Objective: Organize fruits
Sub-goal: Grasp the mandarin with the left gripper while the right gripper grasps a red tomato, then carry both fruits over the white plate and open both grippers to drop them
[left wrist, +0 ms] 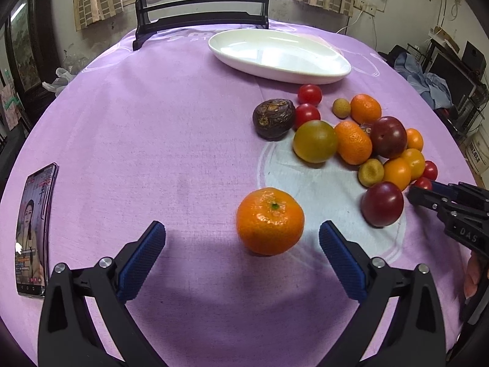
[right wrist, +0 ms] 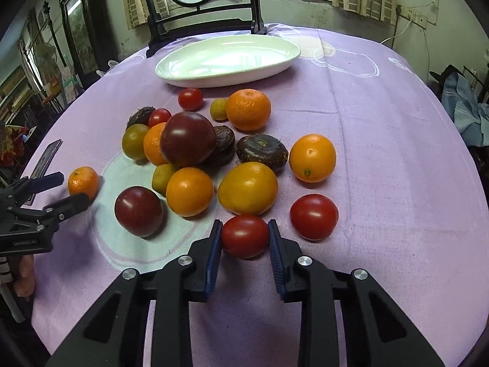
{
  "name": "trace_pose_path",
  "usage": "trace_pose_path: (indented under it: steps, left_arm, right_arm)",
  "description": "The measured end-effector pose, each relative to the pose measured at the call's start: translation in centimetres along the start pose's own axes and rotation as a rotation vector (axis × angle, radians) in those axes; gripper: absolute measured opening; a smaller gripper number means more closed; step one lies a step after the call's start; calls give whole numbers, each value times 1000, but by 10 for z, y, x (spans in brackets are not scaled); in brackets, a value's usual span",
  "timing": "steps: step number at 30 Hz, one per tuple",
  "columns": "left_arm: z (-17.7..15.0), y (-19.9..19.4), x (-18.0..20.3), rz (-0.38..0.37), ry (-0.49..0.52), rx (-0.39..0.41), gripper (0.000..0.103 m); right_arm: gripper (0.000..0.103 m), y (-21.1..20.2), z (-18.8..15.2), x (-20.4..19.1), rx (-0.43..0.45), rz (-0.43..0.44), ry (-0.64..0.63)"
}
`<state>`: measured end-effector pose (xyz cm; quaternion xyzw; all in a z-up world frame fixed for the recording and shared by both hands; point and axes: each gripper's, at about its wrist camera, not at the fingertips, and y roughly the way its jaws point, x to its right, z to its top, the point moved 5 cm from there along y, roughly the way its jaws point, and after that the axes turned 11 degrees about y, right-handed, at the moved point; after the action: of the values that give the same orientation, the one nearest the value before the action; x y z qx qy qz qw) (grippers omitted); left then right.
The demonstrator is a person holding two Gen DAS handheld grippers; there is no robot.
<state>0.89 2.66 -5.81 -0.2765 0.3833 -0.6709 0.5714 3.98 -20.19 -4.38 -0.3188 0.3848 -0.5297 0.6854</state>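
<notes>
A pile of fruits lies on the purple cloth before an empty white oval dish (left wrist: 275,52) (right wrist: 226,58). My left gripper (left wrist: 241,238) is open, its blue pads either side of a lone mandarin (left wrist: 270,220), just short of it; the mandarin also shows in the right wrist view (right wrist: 83,182). My right gripper (right wrist: 244,238) is shut on a red tomato (right wrist: 244,236) resting on the cloth; both pads touch it. In the left wrist view the right gripper (left wrist: 428,192) reaches in from the right by a dark plum (left wrist: 382,203).
A phone (left wrist: 32,232) with a lit screen lies at the table's left edge. A dark wooden screen stand (left wrist: 201,21) stands behind the dish. Other fruits include a second red tomato (right wrist: 314,216), an orange (right wrist: 312,157) and a yellow-orange fruit (right wrist: 247,188).
</notes>
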Motion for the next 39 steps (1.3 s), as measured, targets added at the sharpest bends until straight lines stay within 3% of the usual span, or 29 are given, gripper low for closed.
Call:
trace_pose_path:
  steps: [1, 2, 4, 5, 7, 9, 15, 21, 27, 33, 34, 35, 37, 39]
  left_arm:
    - [0, 2, 1, 3, 1, -7, 93]
    - [0, 5, 1, 8, 3, -21, 78]
    - [1, 9, 3, 10, 9, -35, 71]
    - [3, 9, 5, 1, 18, -25, 57]
    - [8, 7, 15, -26, 53, -17, 43]
    - [11, 8, 20, -6, 77, -29, 43]
    - [47, -4, 24, -49, 121, -11, 42]
    - [131, -7, 12, -6, 113, 82, 42]
    - [204, 53, -15, 32, -3, 54, 42]
    - [216, 107, -21, 9, -36, -36, 43]
    - [217, 111, -20, 4, -41, -41, 43]
    - [217, 116, -21, 0, -52, -51, 46]
    - [216, 114, -24, 10, -85, -42, 66]
    - [214, 101, -22, 7, -87, -13, 67]
  right_arm:
    - [30, -1, -1, 0, 0, 4, -3]
    - [30, -2, -2, 0, 2, 11, -5]
    - [30, -6, -4, 0, 5, 28, -2]
    - [30, -7, -6, 0, 5, 35, -4]
    - [30, -10, -8, -1, 7, 45, -11]
    - [30, -13, -10, -3, 9, 59, -18]
    - [30, -38, 12, -14, 71, 110, -40]
    - [30, -50, 90, -41, 189, 135, -117]
    - [30, 27, 165, -48, 94, 47, -65]
    - [32, 94, 189, -46, -41, 27, -10]
    - [45, 100, 189, -46, -55, 30, 2]
    - [52, 104, 190, -45, -63, 32, 11]
    - [53, 102, 190, -45, -38, 26, 17]
    - [53, 92, 187, -44, -25, 49, 21]
